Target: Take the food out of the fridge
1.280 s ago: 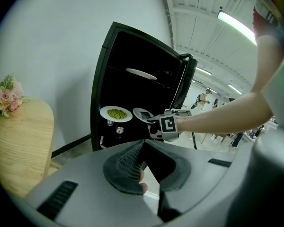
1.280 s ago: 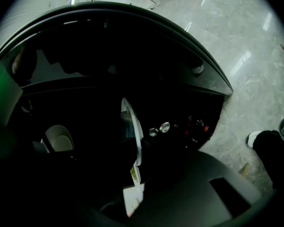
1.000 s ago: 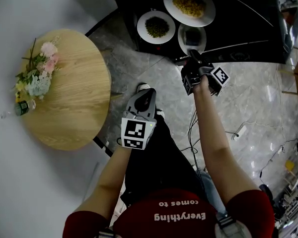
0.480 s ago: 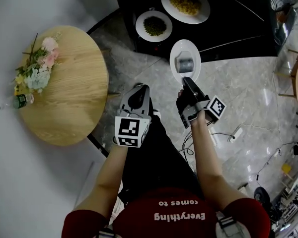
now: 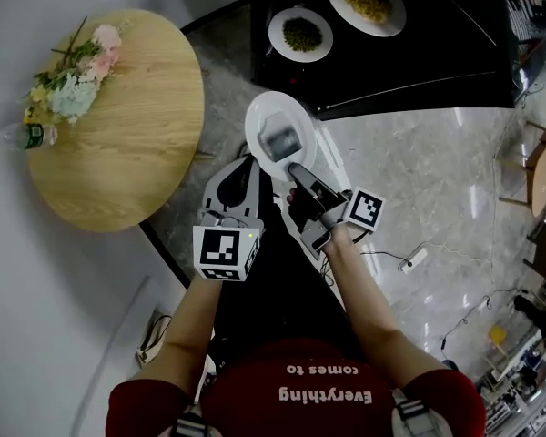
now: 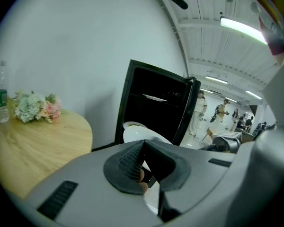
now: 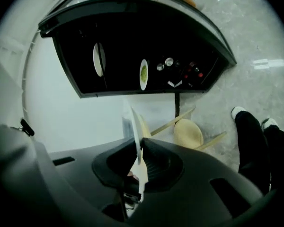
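Grip first: our right gripper [image 5: 296,173] is almost closed, its jaws pinching the near rim of a white plate [image 5: 266,116], which the right gripper view shows edge-on between them; our left gripper [image 5: 244,167] has its jaws together on nothing and hangs just beside the plate's near edge. The plate carries a grey block of food [image 5: 280,140] and is outside the fridge [image 5: 437,62], just in front of its open side and over bare floor, so we judge this dish taken out but not yet set down. Inside the fridge sit two more plates, one of green food [image 5: 301,34] near the opening and one of yellow food [image 5: 365,1] deeper in. Beside the fridge stands a round wooden table [image 5: 127,162], with flowers [image 5: 73,80] and a bottle [image 5: 23,137] on the side away from the fridge; it looks the likely landing place.

What worries us is the hold: one thin pinch on a rim lets the plate swing or slip; any tilt could slide the food off onto the floor; the idle left gripper sits close enough to knock the plate.
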`<control>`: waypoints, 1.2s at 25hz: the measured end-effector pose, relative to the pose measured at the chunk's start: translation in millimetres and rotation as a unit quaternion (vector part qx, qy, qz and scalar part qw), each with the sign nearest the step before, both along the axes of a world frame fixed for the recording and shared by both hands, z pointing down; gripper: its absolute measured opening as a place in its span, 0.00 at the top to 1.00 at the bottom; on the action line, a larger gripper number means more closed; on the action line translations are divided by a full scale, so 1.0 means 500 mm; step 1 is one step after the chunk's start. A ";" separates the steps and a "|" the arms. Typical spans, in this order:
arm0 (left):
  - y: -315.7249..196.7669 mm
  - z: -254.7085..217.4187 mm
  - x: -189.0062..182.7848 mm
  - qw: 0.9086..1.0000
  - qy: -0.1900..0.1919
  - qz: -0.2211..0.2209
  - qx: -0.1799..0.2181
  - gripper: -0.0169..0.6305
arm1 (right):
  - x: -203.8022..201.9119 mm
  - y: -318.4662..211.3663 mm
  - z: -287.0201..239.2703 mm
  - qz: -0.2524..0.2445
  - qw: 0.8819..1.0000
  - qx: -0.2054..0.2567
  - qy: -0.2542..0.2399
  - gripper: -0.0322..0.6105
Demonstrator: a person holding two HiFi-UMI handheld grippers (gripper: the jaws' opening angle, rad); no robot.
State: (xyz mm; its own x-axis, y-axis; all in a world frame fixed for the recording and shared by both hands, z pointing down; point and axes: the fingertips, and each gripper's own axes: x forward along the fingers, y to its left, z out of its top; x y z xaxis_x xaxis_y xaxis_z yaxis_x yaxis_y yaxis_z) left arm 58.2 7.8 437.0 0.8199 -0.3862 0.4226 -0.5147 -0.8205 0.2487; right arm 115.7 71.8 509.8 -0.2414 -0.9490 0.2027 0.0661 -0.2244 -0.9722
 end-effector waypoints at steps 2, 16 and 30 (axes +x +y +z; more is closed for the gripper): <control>-0.006 -0.012 -0.044 0.999 0.003 -0.039 0.006 0.97 | -0.043 -0.030 -0.012 -0.033 0.999 0.012 -0.006 0.89; -0.039 -0.004 -0.374 0.960 -0.027 -0.278 0.006 0.97 | -0.359 -0.173 0.014 -0.247 0.969 -0.019 0.019 0.89; -0.039 0.025 -0.524 0.931 -0.029 -0.364 -0.012 0.97 | -0.514 -0.215 0.072 -0.313 0.941 -0.098 0.088 0.88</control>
State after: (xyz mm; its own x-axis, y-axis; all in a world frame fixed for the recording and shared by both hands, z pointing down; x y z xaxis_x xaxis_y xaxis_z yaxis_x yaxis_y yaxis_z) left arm -204.0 -11.6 449.3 0.3209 -0.8202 0.4736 -0.9450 -0.2442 0.2175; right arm -141.0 -35.6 545.8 -0.6862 -0.5732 0.4478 -0.2969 -0.3414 -0.8918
